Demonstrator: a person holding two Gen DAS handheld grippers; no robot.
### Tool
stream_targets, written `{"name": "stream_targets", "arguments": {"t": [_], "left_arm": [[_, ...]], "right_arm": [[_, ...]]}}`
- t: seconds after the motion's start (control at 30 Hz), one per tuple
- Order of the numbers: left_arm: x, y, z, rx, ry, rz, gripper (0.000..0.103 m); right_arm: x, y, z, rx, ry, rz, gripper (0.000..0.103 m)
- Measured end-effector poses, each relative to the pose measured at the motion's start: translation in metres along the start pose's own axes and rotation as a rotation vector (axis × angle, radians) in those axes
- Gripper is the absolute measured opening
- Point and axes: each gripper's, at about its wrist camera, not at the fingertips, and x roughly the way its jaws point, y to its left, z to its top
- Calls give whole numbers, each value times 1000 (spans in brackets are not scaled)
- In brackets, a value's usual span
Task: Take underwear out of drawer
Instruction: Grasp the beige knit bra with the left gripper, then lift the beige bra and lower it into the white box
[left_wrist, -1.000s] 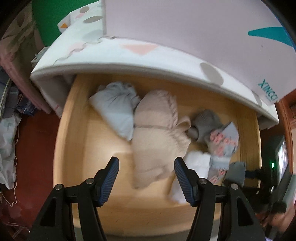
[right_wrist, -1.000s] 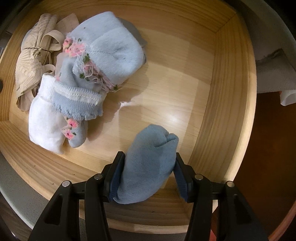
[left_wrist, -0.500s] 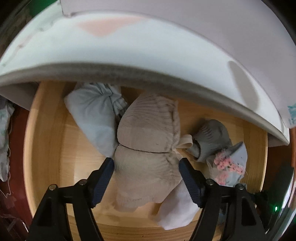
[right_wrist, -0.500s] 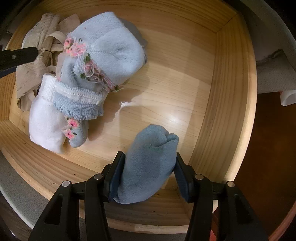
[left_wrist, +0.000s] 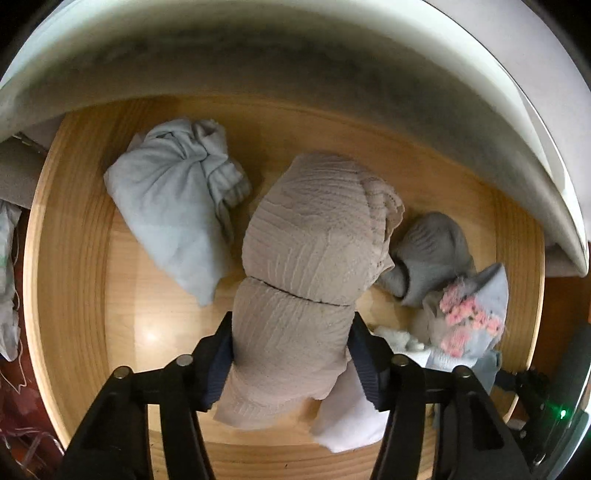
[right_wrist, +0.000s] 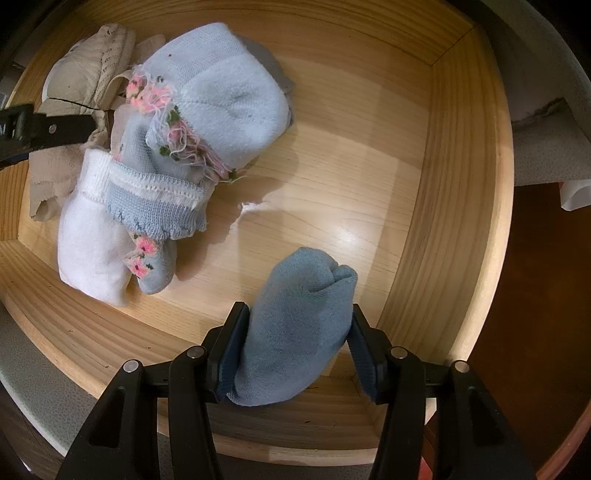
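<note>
The left gripper (left_wrist: 291, 354) points down into the wooden drawer (left_wrist: 66, 258), and its jaws are closing on the beige underwear (left_wrist: 306, 266). The lower fold of that ribbed bundle sits between the two blue pads (left_wrist: 221, 354), which touch its sides and pinch it in slightly. The upper fold bulges beyond the fingertips toward the back of the drawer. The bundle lies in the middle of the drawer floor.

To its left, apart from it, is a knotted pale blue cloth (left_wrist: 173, 206). To its right a grey sock (left_wrist: 432, 254) touches it, and beside that lies a light blue sock with pink flowers (left_wrist: 476, 317). A white sock (left_wrist: 351, 413) lies under the gripper's right finger.

The right gripper (right_wrist: 295, 343) is clamped on a blue sock (right_wrist: 299, 325) near the front right corner of the drawer. Both pads press its sides and are about half apart. The sock's toe end sticks out past the fingertips, over the drawer floor.

In the right wrist view, the flowered socks (right_wrist: 221, 96) and the white sock (right_wrist: 88, 251) are heaped at the left side. The beige underwear (right_wrist: 88, 74) lies behind them, with one black finger of the left gripper (right_wrist: 44, 129) across it. The rest of the drawer floor (right_wrist: 351, 155) is bare wood.
</note>
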Motion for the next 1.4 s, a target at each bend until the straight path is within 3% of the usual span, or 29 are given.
{"name": "stream_targets", "arguments": {"t": [0.4, 0.73, 0.77, 0.9, 1.2, 1.4], "left_arm": [[-6, 8, -22, 36, 71, 55, 52], [-26, 21, -33, 102, 25, 85, 51], [-26, 15, -53, 105, 21, 85, 51], [-37, 8, -65, 145, -7, 93, 51], [-102, 21, -80, 204, -85, 74, 51], [-159, 18, -84, 244, -178, 28, 51]], "right_arm": [[8, 17, 10, -1, 10, -10, 54], [20, 31, 12, -10, 23, -29, 54], [21, 33, 12, -11, 24, -30, 54], [25, 38, 11, -14, 26, -36, 54], [33, 44, 11, -21, 32, -46, 53], [36, 47, 11, -29, 37, -55, 52]]}}
